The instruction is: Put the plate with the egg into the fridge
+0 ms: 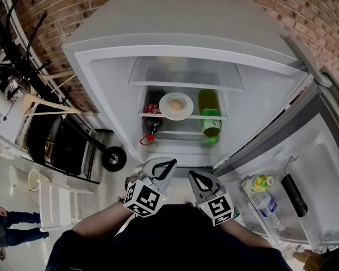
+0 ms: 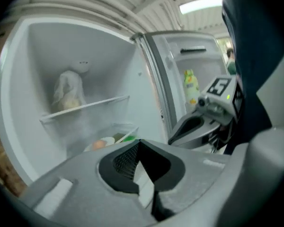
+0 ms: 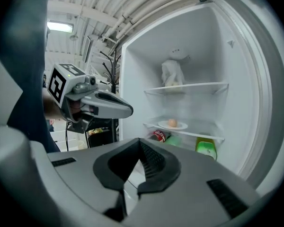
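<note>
One tall white fridge (image 1: 181,16) stands open against the brick wall (image 1: 56,4); its door (image 1: 327,151) is swung out to the right, with a water bottle (image 1: 269,206) lying in the door rack, and the door's far edge runs out of the head view. The lowest part of the cabinet is hidden behind the grippers and the person's dark top. On the upper shelf (image 3: 187,86) sits a pale bundle (image 3: 172,74), too blurred to name. The white plate (image 1: 176,106) rests on the glass shelf below that, the egg (image 1: 177,103) at its middle. A green bottle (image 1: 210,117) and a red can (image 3: 160,135) lie lower down, each partly covered by that shelf. The left gripper (image 1: 170,162) and the right gripper (image 1: 191,175) are held side by side just outside the fridge, well short of the plate; each has its jaws pressed together with nothing between them.
</note>
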{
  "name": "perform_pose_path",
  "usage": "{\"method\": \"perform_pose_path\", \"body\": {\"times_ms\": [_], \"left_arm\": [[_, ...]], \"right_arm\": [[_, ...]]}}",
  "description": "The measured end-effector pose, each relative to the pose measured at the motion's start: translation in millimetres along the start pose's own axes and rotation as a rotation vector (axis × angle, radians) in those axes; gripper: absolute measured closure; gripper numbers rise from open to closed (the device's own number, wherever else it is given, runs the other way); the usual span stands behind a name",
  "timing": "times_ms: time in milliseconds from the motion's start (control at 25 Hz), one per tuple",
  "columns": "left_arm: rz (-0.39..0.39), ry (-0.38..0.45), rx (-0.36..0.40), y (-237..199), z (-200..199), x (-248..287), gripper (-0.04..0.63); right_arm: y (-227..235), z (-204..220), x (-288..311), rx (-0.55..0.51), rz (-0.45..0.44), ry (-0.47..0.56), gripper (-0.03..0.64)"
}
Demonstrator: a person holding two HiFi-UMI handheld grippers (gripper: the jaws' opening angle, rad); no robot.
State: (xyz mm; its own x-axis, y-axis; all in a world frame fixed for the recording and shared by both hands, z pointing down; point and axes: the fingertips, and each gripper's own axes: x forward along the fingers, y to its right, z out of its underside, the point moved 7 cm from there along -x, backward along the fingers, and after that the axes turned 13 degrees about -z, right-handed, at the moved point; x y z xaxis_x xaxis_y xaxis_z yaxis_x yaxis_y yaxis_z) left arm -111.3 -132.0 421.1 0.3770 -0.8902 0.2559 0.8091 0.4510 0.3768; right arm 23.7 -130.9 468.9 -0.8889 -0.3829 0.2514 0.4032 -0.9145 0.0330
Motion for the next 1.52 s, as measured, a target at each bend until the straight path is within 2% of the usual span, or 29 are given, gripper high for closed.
{"method": "perform_pose_path", "body": {"times_ms": [80,120,200,280,480,720,1520], "left_arm": [[0.067,0.040,-0.140,3.7,-3.9,-7.9,0.591],[0.089,0.057,-0.184,6.6,-4.7,-10.9,0.591],[0.106,0.086,-0.223,12.8,-3.6,-15.6,0.591],[0.118,0.102,-0.239,20.0,0.0,-19.4,0.591],[0.210,0.101,-0.265,37.1,10.5,-27.0,0.591],[0.235,0.104,-0.309,39.7,13.3,-30.5,0.591],[0.201,0.107,-0.311,33.6,14.6,-38.0,0.591]], "right_arm": [[-0.9,-1.9,1.0,-0.005,-0.008,0.010,0.606],[-1.5,-3.0,1.4,-0.009,-0.012,0.016,0.607],[-2.9,-4.9,2.0,-0.016,-0.018,0.028,0.607],[-3.8,-6.2,2.5,-0.023,-0.021,0.038,0.607],[-6.0,-8.6,2.9,-0.034,-0.030,0.055,0.607],[-8.7,-11.7,1.9,-0.041,-0.036,0.077,0.607],[-12.2,-19.3,1.9,-0.048,-0.064,0.092,0.607]]}}
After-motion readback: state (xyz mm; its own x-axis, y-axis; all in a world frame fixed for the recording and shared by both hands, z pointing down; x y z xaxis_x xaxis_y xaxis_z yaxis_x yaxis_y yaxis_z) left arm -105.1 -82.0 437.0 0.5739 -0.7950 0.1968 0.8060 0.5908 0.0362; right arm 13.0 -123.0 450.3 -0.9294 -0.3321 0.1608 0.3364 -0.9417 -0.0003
